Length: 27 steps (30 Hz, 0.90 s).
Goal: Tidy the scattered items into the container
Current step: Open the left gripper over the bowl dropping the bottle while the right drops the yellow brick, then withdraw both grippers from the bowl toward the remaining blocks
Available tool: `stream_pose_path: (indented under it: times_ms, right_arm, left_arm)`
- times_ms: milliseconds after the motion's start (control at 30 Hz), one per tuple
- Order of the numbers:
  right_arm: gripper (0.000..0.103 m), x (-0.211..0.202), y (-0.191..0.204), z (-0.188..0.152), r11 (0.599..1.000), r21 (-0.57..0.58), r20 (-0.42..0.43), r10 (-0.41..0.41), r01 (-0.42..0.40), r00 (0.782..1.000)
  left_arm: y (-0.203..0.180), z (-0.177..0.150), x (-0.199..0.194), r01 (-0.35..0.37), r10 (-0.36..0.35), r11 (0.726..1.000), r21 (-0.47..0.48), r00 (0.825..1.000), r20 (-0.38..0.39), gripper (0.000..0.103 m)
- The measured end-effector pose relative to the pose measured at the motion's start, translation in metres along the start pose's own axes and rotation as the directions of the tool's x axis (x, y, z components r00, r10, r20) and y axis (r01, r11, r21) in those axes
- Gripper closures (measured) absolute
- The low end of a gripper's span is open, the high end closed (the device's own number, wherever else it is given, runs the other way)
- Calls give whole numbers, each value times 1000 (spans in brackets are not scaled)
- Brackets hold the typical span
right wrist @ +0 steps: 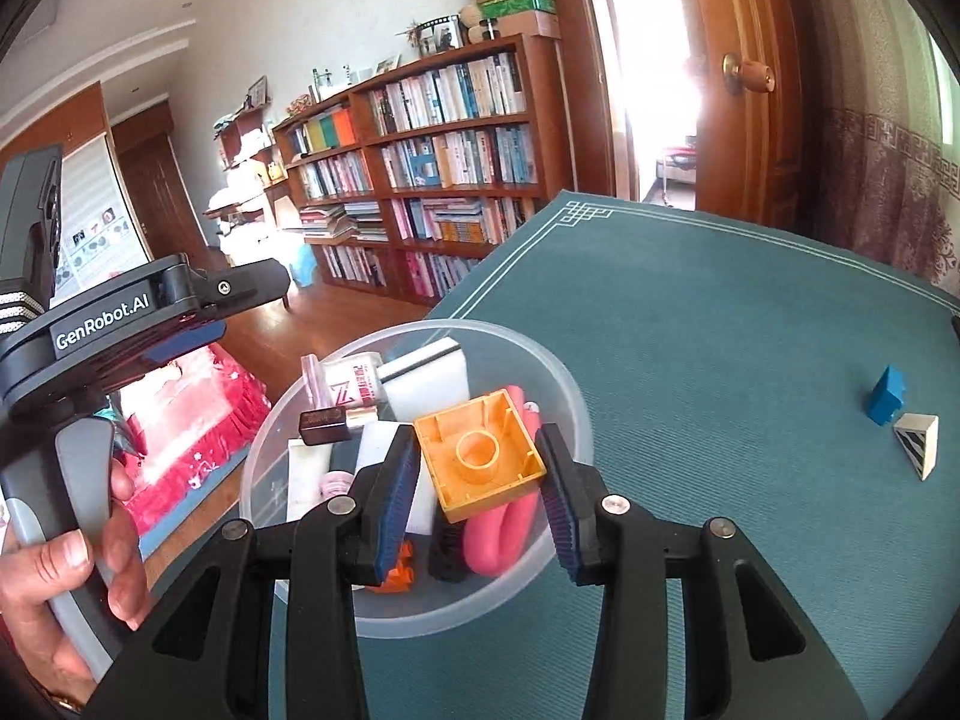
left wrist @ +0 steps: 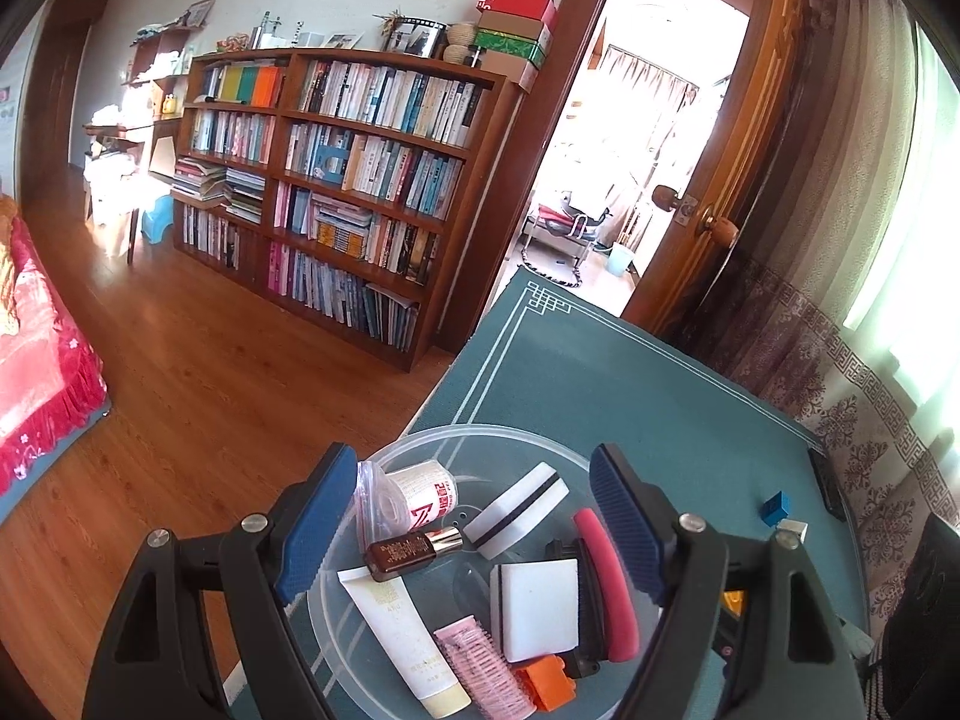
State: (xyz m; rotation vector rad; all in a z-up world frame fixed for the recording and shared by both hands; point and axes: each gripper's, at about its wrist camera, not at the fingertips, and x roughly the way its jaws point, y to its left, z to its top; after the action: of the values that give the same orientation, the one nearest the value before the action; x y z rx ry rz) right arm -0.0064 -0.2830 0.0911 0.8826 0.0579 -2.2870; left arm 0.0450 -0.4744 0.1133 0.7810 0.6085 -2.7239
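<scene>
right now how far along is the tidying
Mostly done: the clear bowl already holds the white tube, brown bottle, sponges, pink roller and more. In hand: the right gripper holds a yellow block over the bowl. Left: the blue block and striped wedge on the table. The left gripper is open.

Bowl [right wrist: 558,396] crowded; mat [right wrist: 720,312] open around blue block [right wrist: 887,394].

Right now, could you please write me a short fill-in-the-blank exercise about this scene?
1. The right gripper holds a ____ block above the bowl.
2. The left gripper over the bowl is ____.
3. A blue block still lies on the ____.

Answers: yellow; open; table
</scene>
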Motion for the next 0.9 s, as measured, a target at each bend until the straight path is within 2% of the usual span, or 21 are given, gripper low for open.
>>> stream_pose_path:
  times_ms: [67, 133, 633, 700, 767, 900]
  right_arm:
    - [49, 7, 1, 1, 999, 25, -23, 35, -35, 999]
    - [44, 8, -3, 0, 997, 52, -21, 63, -61, 998]
    - [44, -7, -66, -23, 982, 181, -25, -44, 48, 999]
    - [44, -10, -71, -25, 981, 181, -24, -66, 69, 998]
    - [44, -12, -77, -29, 979, 179, -26, -91, 94, 996]
    - [44, -15, -91, -36, 973, 192, -39, -124, 129, 992]
  left_arm:
    - [1, 0, 1, 0, 0, 1000, -4, 1000, -3, 20]
    - [1, 0, 3, 1, -1, 1000, -3, 1000, -8, 20]
    - [-10, -7, 12, 13, -12, 1000, 26, 999, -44, 19]
    - [-16, -8, 13, 23, -21, 999, 43, 999, -45, 14]
    - [-22, -10, 11, 21, -19, 997, 69, 999, -33, 2]
    - [-35, -12, 6, 16, -16, 992, 124, 1000, -4, 0]
